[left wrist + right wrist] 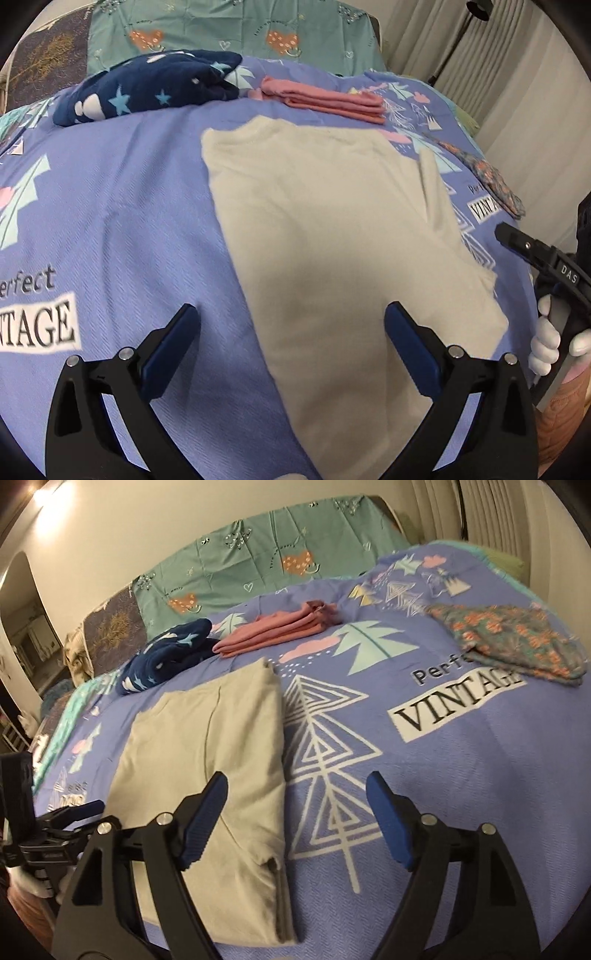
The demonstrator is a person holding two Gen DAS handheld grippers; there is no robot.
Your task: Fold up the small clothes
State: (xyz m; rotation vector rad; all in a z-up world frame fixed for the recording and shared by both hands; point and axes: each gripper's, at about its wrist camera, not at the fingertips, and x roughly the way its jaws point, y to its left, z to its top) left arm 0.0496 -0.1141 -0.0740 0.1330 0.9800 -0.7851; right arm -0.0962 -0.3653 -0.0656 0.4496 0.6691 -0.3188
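Left claw (291, 325) spread wide, empty, over the near hem of the cream shirt (332, 229); right claw (297, 801) likewise apart at its lower right edge. Lies partly folded, frame centre, on the lilac bedspread (122, 206). Soft, light, limp knit; probably best pinched at doubled corners. Beyond, folded pink garment (332, 99).

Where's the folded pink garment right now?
The folded pink garment lies at the far side of the bedspread, beyond the cream garment, with the navy star-print garment just left of it.
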